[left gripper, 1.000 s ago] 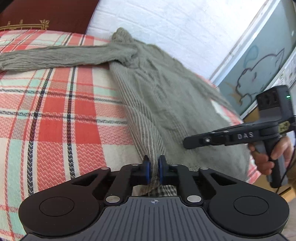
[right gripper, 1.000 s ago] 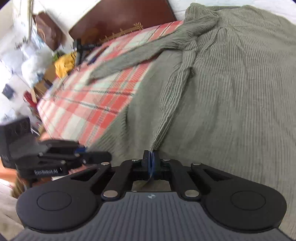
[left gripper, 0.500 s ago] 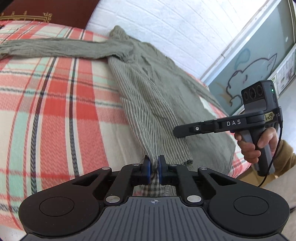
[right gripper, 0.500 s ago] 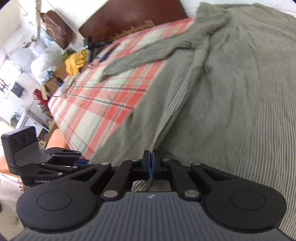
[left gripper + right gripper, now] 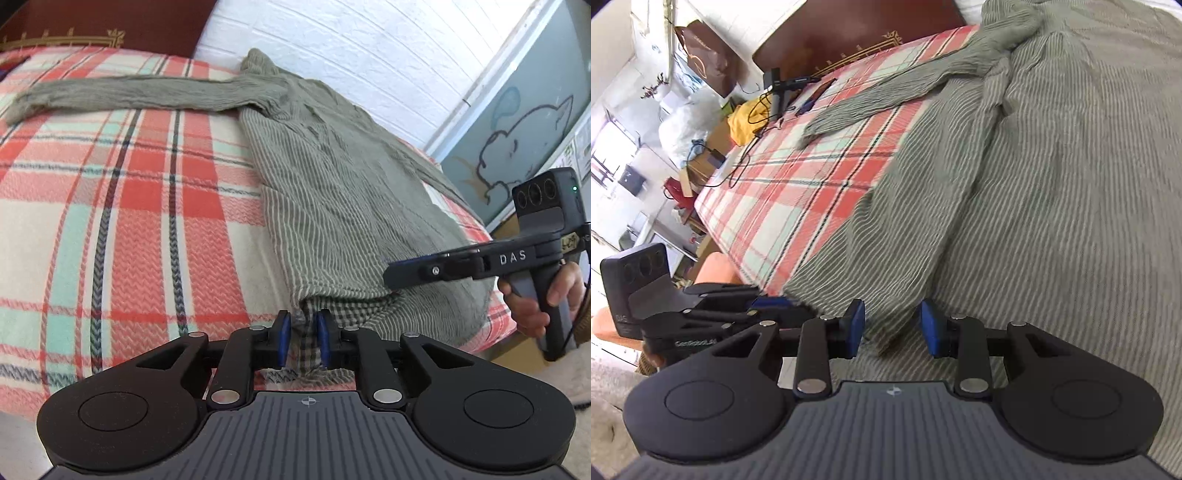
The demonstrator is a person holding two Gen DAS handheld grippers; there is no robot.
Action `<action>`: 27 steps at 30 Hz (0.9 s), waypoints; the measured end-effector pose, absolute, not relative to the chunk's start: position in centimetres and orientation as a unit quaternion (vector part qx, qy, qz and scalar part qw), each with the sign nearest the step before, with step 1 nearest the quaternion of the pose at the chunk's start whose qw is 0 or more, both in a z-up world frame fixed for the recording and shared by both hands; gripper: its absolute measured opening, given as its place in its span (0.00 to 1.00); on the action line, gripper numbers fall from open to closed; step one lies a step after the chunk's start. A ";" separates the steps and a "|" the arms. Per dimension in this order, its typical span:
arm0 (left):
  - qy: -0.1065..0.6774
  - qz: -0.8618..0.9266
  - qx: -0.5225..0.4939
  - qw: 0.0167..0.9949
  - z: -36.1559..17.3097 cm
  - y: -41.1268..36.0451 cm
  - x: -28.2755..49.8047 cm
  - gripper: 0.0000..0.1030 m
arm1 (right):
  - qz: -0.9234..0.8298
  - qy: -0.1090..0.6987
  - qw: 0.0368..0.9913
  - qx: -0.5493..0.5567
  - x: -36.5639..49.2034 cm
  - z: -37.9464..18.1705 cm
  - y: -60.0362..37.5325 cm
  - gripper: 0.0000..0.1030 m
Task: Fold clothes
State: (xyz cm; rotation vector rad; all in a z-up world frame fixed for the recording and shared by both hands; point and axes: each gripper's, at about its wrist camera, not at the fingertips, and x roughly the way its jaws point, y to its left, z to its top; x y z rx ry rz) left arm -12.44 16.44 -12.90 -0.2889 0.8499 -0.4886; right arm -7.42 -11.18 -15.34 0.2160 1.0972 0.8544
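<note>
A grey-green ribbed sweater [image 5: 332,192] lies on the plaid bed cover [image 5: 110,221], one sleeve [image 5: 129,92] stretched out to the left. It also fills the right wrist view [image 5: 1052,184]. My left gripper [image 5: 301,336] is at the sweater's hem, its jaws slightly apart with the hem corner loose between them. My right gripper [image 5: 893,326] is open over the hem fold, holding nothing. The right gripper [image 5: 461,262] also shows at the right of the left wrist view, and the left gripper [image 5: 713,317] at the lower left of the right wrist view.
A dark wooden headboard [image 5: 92,26] and a white brick wall [image 5: 369,55] stand behind the bed. A spare gripper, cables and a yellow cloth [image 5: 750,118] lie at the bed's far side. The bed's near edge drops off just below both grippers.
Both grippers have opened: the right one let go of the hem fold, and the left one's jaws have parted around the hem corner. The sweater has settled flatter on the bed.
</note>
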 end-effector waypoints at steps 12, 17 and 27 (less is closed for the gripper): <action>0.391 -0.204 -0.153 0.884 -12.5 15.8 -11.8 0.00 | 0.411 0.477 0.765 0.137 -8.8 -14.8 -11.2 0.08; 0.390 -0.194 -0.211 0.875 -12.6 17.1 -14.3 0.00 | 0.427 0.442 0.775 0.145 -9.2 -13.2 -11.7 0.08; 0.371 -0.114 -0.104 0.916 -12.8 13.8 -15.3 0.25 | 0.424 0.439 0.779 0.142 -10.0 -14.0 -11.0 0.15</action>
